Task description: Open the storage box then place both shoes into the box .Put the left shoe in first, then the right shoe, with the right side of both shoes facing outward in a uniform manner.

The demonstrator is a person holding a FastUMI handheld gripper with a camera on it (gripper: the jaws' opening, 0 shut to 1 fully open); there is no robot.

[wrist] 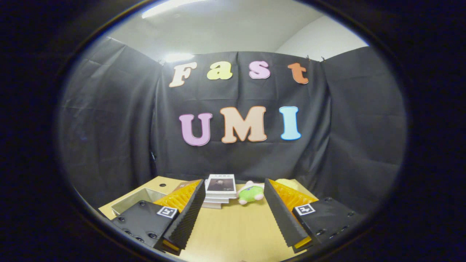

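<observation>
Table [233, 225], lower frame: books [220, 189], green plush [250, 193], a tray [134, 200] lower left. Claw [233, 218] spread, empty. Shoes and box unseen; stage undecidable.

Claw [233, 214] fingers spread over bare table [233, 233]; beyond, book stack [220, 190] beside green plush toy [250, 193].

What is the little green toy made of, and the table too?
The green toy, just beyond the open gripper, looks like soft plush: fuzzy, rounded, matte. The table looks like light wood or wood-look laminate, smooth with a faint sheen; which one is hard to tell.
</observation>
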